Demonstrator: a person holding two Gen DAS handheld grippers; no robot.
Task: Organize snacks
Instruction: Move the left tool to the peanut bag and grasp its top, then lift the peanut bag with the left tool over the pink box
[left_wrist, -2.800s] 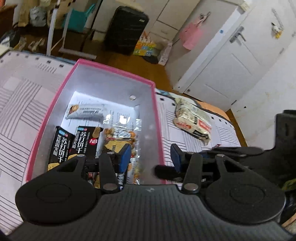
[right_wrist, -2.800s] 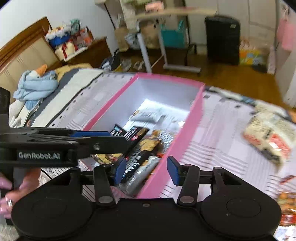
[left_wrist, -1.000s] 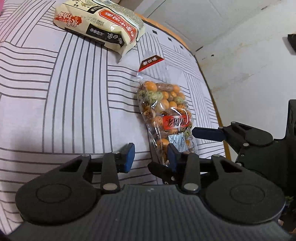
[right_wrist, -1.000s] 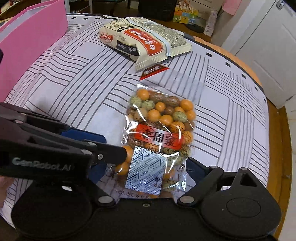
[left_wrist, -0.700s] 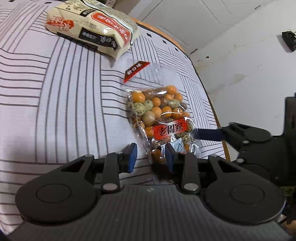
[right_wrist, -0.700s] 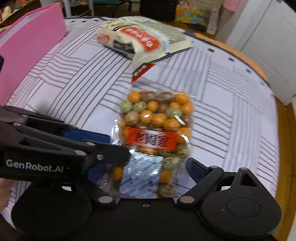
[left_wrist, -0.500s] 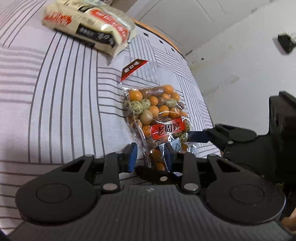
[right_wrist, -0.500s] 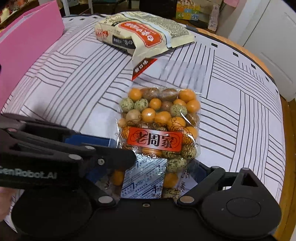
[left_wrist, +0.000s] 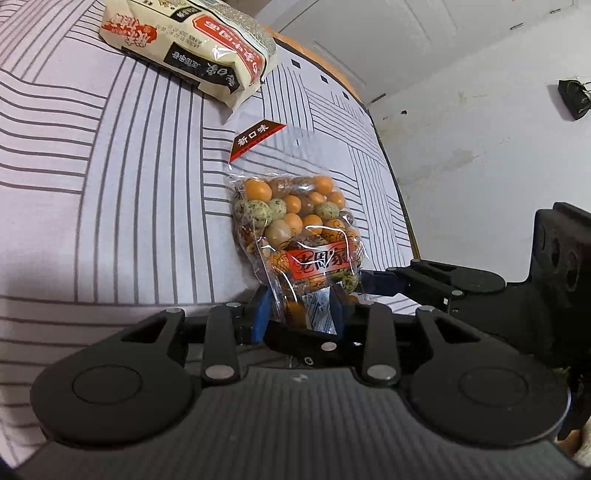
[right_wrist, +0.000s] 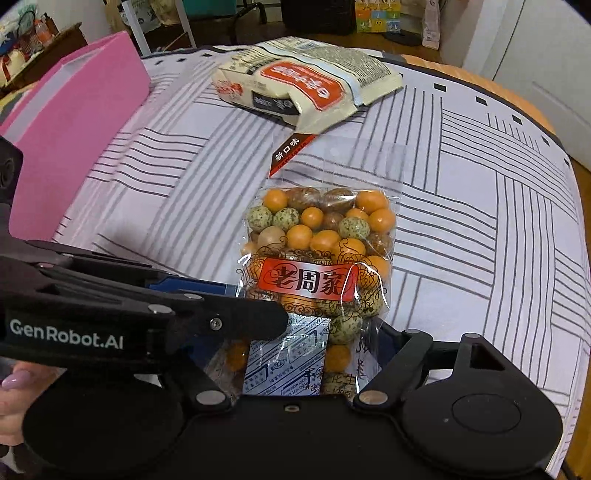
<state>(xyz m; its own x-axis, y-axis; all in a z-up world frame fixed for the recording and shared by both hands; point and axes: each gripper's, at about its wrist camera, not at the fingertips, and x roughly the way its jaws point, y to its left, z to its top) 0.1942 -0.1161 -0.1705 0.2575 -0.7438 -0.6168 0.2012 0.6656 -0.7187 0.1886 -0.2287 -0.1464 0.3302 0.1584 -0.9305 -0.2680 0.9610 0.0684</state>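
Note:
A clear bag of orange, green and brown coated peanuts (left_wrist: 295, 229) (right_wrist: 317, 236) with a red label lies on the striped tablecloth. Its near end is raised a little. My left gripper (left_wrist: 300, 312) is shut on that near end, its blue pads pinching the plastic. One of its black fingers (right_wrist: 221, 317) crosses the right wrist view from the left. My right gripper (right_wrist: 295, 354) straddles the same end from above. Its jaws are closing with the bag between them, and I see no squeeze on the bag. Its left pad is hidden behind the left gripper.
A cream and orange snack pack (left_wrist: 192, 55) (right_wrist: 303, 85) lies beyond the peanut bag. The pink box (right_wrist: 74, 122) stands at the far left. The table's wooden edge (right_wrist: 585, 295) curves along the right, with a white wall (left_wrist: 480, 129) past it. A hand (right_wrist: 14, 391) holds the left gripper.
Both grippers have left the pink box and come over to the peanut bag. The left jaws have shut on its near end and tipped it up. The right jaws have narrowed around it.

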